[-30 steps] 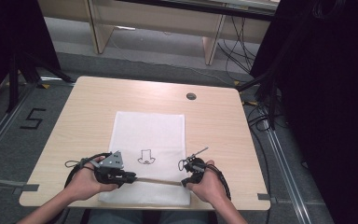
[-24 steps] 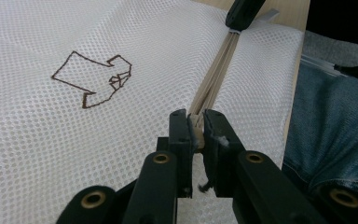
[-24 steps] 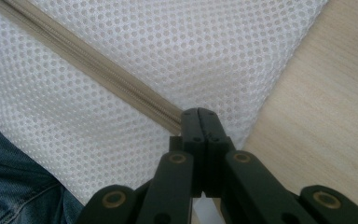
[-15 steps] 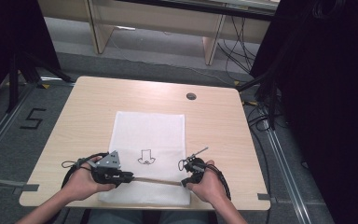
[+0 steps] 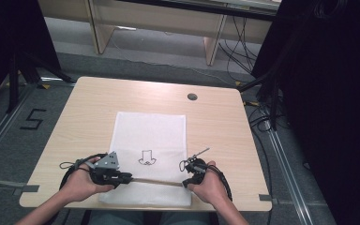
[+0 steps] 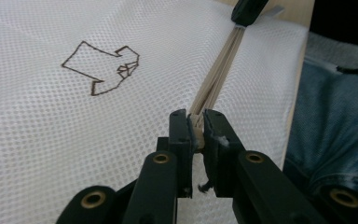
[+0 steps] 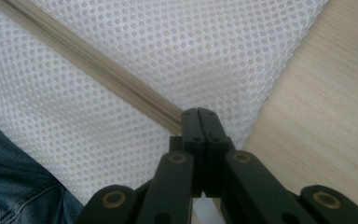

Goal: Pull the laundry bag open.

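A: Starting at the left, what has the left gripper (image 5: 122,177) got?

B: Its jaws pinch one end of a tan band (image 6: 216,77), which looks like several thin strands bundled together. In the left gripper view the end sits right between the two tips, squeezed, and the band runs away from them across the white mesh cloth (image 5: 150,129).

A: And the cloth itself?

B: It lies flat on the desk (image 5: 84,108), near the person's edge. A small arrow-like outline drawing (image 5: 146,157) is on it, just beyond the band in the high view.

A: Where does the band go?

B: It stretches taut and straight between the two grippers, low over the cloth's near part.

A: And on the right?

B: The right gripper (image 5: 187,182) has its jaws pressed together on the band's other end. In the right gripper view the band (image 7: 93,60) meets the closed tips at their left side; how much of it is caught inside I can't quite tell. Bare desk lies just beside those tips, past the cloth's edge.
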Demonstrator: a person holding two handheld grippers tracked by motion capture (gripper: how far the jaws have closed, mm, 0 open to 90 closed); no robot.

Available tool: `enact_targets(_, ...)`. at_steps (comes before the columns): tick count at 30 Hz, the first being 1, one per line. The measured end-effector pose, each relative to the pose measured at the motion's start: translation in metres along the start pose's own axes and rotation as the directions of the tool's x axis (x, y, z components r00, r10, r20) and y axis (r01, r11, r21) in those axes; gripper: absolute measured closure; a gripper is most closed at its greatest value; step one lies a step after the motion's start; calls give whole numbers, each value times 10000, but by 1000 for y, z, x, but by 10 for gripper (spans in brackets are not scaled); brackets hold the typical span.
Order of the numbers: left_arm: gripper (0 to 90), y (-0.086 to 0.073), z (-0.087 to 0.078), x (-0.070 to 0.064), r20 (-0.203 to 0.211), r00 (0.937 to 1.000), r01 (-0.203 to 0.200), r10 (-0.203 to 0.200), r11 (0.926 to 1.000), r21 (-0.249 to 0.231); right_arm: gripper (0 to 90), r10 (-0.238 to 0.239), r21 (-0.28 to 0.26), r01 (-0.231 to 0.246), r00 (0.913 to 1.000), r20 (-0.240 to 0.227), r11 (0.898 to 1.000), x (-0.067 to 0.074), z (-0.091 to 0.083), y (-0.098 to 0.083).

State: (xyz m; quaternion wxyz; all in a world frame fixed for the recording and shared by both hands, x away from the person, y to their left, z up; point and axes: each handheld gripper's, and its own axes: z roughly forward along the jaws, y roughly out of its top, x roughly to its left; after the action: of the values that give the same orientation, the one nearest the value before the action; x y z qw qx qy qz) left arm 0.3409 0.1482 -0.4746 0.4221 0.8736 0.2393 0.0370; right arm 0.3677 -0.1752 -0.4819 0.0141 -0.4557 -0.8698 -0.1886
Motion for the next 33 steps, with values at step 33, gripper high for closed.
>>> enact_targets(33,817,-7,-8,5,-71,9999,82,-83,10000,-39,900,-77,20,77,10000,-48,10000,0,-1,0)
